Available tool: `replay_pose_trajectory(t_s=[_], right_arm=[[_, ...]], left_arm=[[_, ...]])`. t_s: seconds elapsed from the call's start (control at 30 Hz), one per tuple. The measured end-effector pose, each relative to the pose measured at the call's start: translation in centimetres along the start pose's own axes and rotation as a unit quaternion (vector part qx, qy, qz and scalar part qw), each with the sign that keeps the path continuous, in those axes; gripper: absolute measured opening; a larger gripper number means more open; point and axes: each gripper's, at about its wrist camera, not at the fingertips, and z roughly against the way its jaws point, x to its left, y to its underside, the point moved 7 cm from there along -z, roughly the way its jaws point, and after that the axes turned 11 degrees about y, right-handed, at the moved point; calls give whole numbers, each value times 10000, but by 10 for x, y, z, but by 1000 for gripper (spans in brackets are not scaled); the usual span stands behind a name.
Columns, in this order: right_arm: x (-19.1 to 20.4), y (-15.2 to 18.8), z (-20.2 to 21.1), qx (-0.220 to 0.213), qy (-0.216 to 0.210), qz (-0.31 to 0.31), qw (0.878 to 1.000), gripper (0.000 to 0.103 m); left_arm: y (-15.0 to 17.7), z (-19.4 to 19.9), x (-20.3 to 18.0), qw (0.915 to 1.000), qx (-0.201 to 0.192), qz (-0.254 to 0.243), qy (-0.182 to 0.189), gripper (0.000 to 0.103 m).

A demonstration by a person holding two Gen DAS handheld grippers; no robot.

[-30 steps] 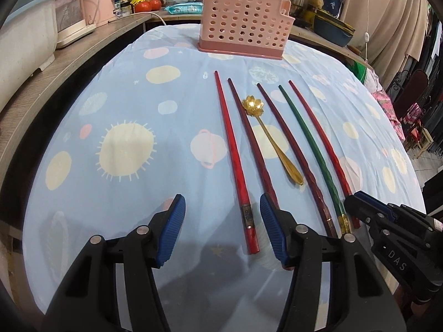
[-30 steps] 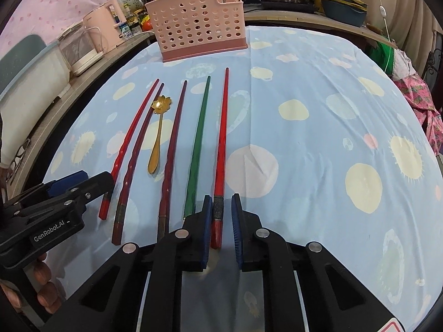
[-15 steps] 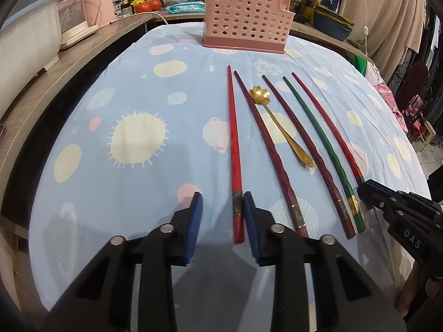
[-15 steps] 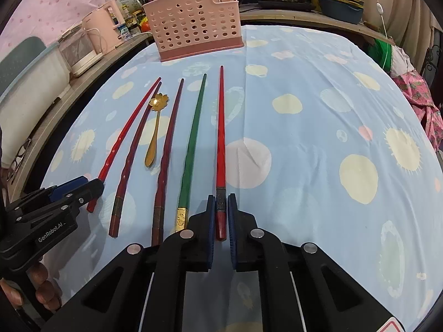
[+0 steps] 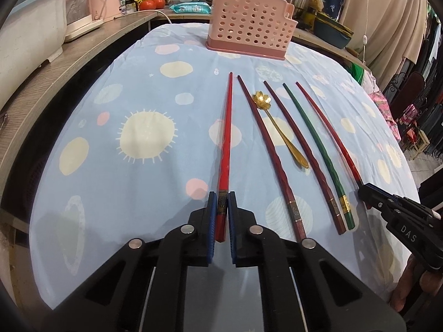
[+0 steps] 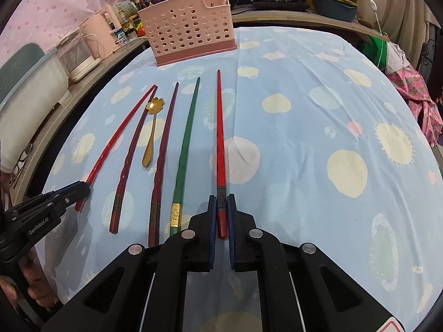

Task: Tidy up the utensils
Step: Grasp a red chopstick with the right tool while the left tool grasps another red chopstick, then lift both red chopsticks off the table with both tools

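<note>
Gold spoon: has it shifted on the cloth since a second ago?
No. The gold spoon lies between the same two dark red chopsticks, bowl toward the pink basket.

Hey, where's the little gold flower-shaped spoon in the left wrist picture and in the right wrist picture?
Left wrist view: the gold flower-headed metal spoon lies right of centre, between two dark red chopsticks.
Right wrist view: the spoon lies left of centre, between the same pair.
Shared landmark: the pink perforated plastic utensil basket standing beyond the row at the table's far end.
</note>
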Motion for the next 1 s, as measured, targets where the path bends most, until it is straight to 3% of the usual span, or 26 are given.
replay_pose_trajectory(t_s=[0.4, 0.57, 0.63, 0.73, 1.0], right_arm=[[-4, -26, 38, -468, -192, -179, 9986, 7], [-4, -37, 49, -599, -241, -218, 9977, 7], [-4, -36, 47, -571, -250, -217, 9978, 7], [-2, -32, 43, -496, -270, -217, 9982, 7], [-1, -28, 41, -463, -273, -212, 9983, 7]], left_arm=[[-24, 31, 4, 9991, -385, 120, 91, 7], [-17, 22, 4, 9994, -256, 150, 180, 10], [-10, 14, 5, 9997, -126, 151, 174, 23], [-2, 4, 6, 9995, 24, 187, 242, 30], [5, -8, 10, 9994, 97, 197, 266, 29]])
